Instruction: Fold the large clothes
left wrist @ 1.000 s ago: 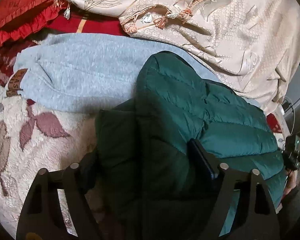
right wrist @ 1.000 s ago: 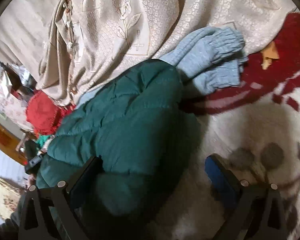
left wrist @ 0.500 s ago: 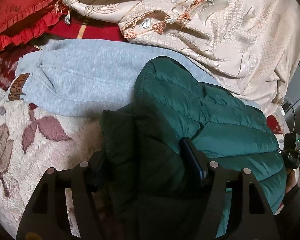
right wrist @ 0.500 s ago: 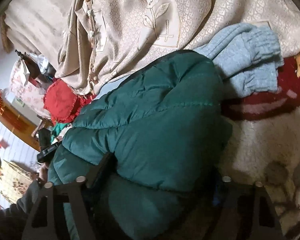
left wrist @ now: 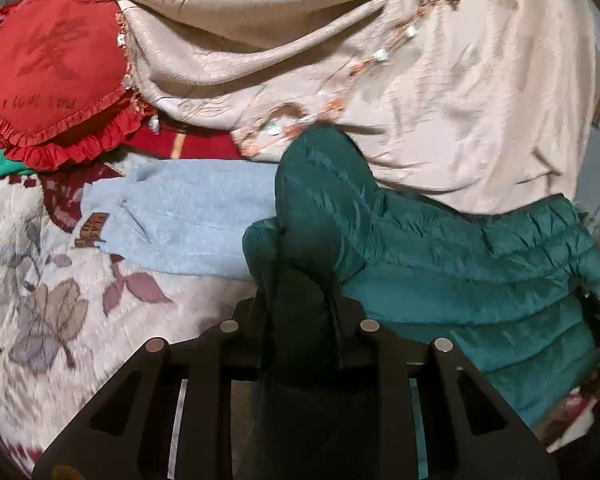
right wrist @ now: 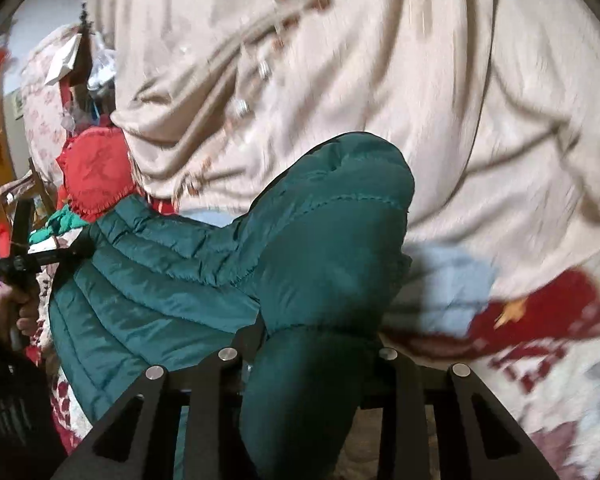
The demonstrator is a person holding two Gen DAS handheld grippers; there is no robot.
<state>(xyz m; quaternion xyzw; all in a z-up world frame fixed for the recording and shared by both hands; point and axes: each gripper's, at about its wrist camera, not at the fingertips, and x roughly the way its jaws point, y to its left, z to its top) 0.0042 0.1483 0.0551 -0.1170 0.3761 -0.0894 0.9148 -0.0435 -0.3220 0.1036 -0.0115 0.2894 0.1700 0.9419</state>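
Floral blanket (left wrist: 40,320) beside tool-pinched green jacket (left wrist: 460,264), left view only.

We see a plush floral blanket (left wrist: 40,312) covering the surface, cream with mauve leaves and dark red patches; it fills the 7 to 9 o'clock area of the left wrist view. At 12 o'clock we note a beige embossed bedcover (left wrist: 440,92) with a beaded fringe, heaped in folds. A red heart-shaped frilled cushion (left wrist: 56,76) lies at 10 o'clock. In the right wrist view, at 9 to 10 o'clock, we find blurred room clutter and a pale wall (right wrist: 40,20).
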